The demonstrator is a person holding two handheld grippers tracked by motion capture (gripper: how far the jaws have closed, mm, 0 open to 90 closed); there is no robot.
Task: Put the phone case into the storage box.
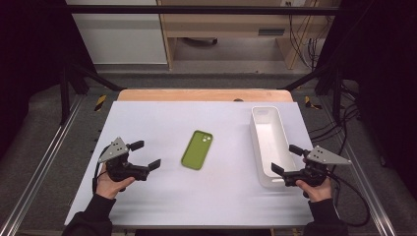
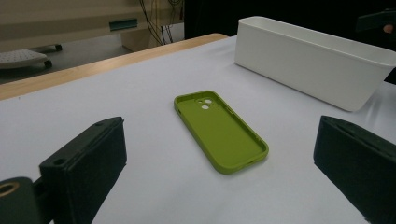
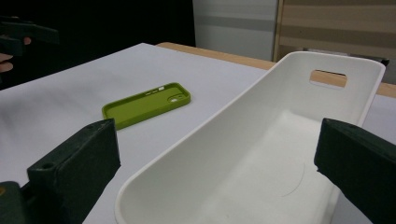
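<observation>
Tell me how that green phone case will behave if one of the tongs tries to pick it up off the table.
The thin olive-green soft-looking phone case lies flat, open side up, so it probably won't roll or tip. It is an empty shell, likely light, and may flex if squeezed across its walls. Its low rim on the smooth white table gives little to catch, so it might slide first.

The person wore dark long sleeves that reached the wrists. Each hand carried a black gripper: the left gripper (image 1: 145,155) and the right gripper (image 1: 287,159) both had two blocky black jaws, a grey three-cornered plate with small holes on top, and a black cable trailing behind.
</observation>
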